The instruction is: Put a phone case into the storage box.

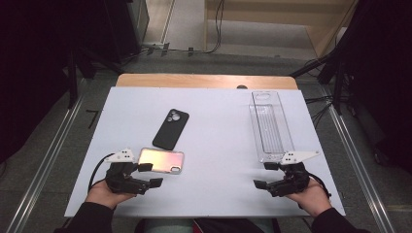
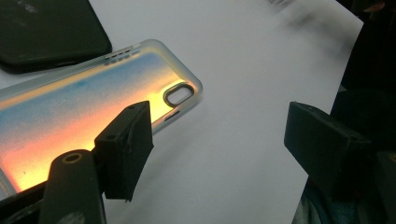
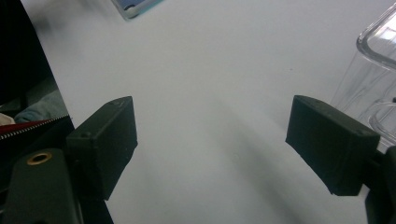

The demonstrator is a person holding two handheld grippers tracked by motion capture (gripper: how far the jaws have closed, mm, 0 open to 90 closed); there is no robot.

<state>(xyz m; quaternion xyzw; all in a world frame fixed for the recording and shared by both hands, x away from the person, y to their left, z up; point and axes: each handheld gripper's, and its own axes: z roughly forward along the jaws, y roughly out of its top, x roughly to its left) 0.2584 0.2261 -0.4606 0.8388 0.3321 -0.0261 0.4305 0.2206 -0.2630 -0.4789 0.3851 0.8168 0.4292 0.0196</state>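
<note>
An iridescent phone case (image 1: 161,160) lies flat on the white table (image 1: 214,141) at the front left; in the left gripper view the iridescent case (image 2: 74,112) glows orange and blue. A black phone (image 1: 170,128) lies just behind it, face down, with the black phone's corner (image 2: 46,32) at the upper left of the left gripper view. My left gripper (image 1: 149,175) is open, one jaw over the case's near edge, and the same left gripper (image 2: 219,149) holds nothing. My right gripper (image 1: 265,175) is open at the front right, and between the jaws of the right gripper (image 3: 212,149) is bare table.
A long clear plastic tray (image 1: 268,127) lies on the right half of the table, its near end by my right gripper; the tray's corner (image 3: 373,74) shows close to the right jaw. The table's front edge is just under both hands. Dark stands flank the table.
</note>
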